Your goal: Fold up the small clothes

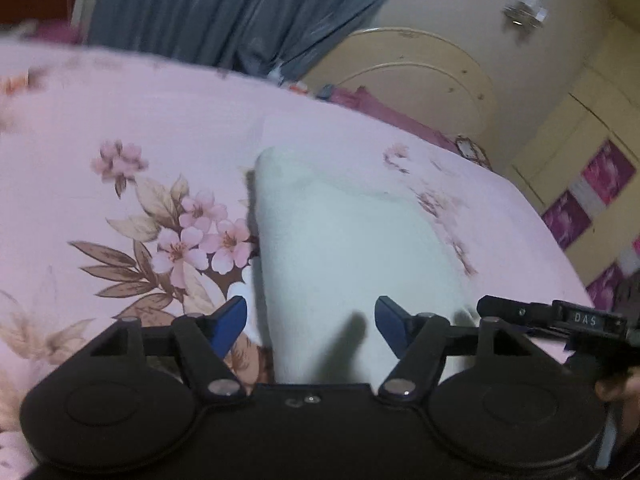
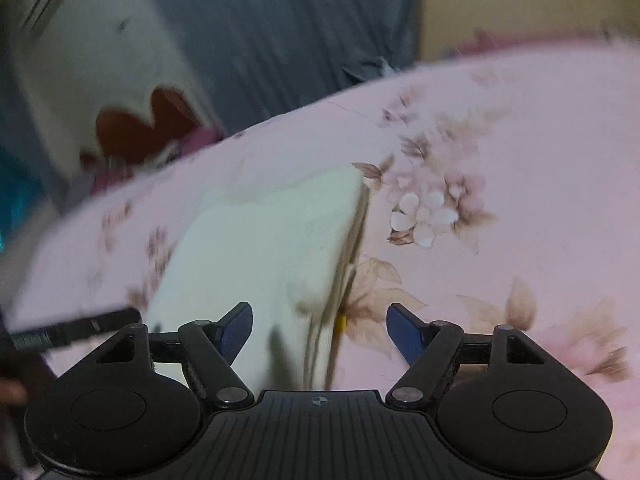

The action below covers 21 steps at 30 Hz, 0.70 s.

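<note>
Left gripper [image 1: 310, 326] spread wide, blue fingers [image 1: 232, 326] on either side of the near end of the white garment [image 1: 344, 240], nothing clamped between them. Right gripper [image 2: 320, 330] equally wide open and empty, hovering over the garment's [image 2: 256, 248] right-hand edge, where stacked layers show as thin lines. Probably so placed to take the two near corners together for one more fold, or just let go after one; cannot tell which. Part of the other tool's black body [image 1: 560, 320] visible at the right side of the left view, so both tools work close side by side.

Garment lying flat on the pink flowered bedsheet [image 1: 160, 140], narrow and long, running from the near edge of the bed toward its middle, apparently folded at least once already. Farther away, a grey-blue curtain [image 1: 224, 8] behind the far edge, and a cream headboard [image 1: 420, 76] at the far right corner. Everything motion-blurred, small details unreadable.
</note>
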Each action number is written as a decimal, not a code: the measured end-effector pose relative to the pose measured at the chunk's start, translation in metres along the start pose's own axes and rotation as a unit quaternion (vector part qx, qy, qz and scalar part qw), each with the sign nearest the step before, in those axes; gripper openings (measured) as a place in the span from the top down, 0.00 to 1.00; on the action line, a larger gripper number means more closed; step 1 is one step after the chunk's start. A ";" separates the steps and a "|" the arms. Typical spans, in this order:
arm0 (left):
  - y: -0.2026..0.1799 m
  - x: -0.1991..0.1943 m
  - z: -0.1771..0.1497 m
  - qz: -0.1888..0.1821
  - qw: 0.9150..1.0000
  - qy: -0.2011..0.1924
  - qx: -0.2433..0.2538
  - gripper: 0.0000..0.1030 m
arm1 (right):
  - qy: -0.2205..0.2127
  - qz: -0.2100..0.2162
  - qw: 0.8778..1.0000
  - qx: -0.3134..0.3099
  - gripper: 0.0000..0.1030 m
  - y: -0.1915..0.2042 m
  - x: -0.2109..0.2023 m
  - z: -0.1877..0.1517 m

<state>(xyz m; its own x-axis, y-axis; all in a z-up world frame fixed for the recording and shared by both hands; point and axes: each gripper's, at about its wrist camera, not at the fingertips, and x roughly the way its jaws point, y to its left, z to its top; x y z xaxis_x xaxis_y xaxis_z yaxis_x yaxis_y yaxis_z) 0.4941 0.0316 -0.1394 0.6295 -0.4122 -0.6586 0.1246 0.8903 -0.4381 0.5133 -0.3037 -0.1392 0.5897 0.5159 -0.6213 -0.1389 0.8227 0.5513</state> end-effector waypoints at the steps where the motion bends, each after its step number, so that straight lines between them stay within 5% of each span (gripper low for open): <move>1: 0.004 0.005 0.002 -0.008 1.000 0.006 -0.016 0.35 | 0.003 0.010 1.000 0.019 0.30 -0.007 0.005 0.004; 5: 0.022 0.026 0.001 -0.026 0.996 0.029 -0.079 0.36 | 0.037 0.044 0.995 0.079 0.34 -0.033 0.028 0.009; 10: -0.002 0.031 0.004 0.025 0.999 0.039 -0.009 0.37 | 0.055 0.056 0.995 0.056 0.44 -0.028 0.034 0.011; 19: 0.003 0.042 0.014 0.013 0.997 0.064 -0.039 0.38 | 0.074 0.084 0.991 0.073 0.53 -0.035 0.045 0.017; 21: -0.002 0.048 0.016 0.007 0.997 0.069 -0.041 0.41 | 0.079 0.069 0.994 0.043 0.63 -0.021 0.049 0.019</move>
<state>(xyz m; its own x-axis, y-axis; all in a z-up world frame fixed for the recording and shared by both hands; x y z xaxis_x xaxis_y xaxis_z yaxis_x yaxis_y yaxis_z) 0.5362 0.0132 -0.1598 0.5179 -0.4278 -0.7408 0.0504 0.8797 -0.4728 0.5601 -0.3004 -0.1709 0.4368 0.6593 -0.6120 -0.1381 0.7214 0.6786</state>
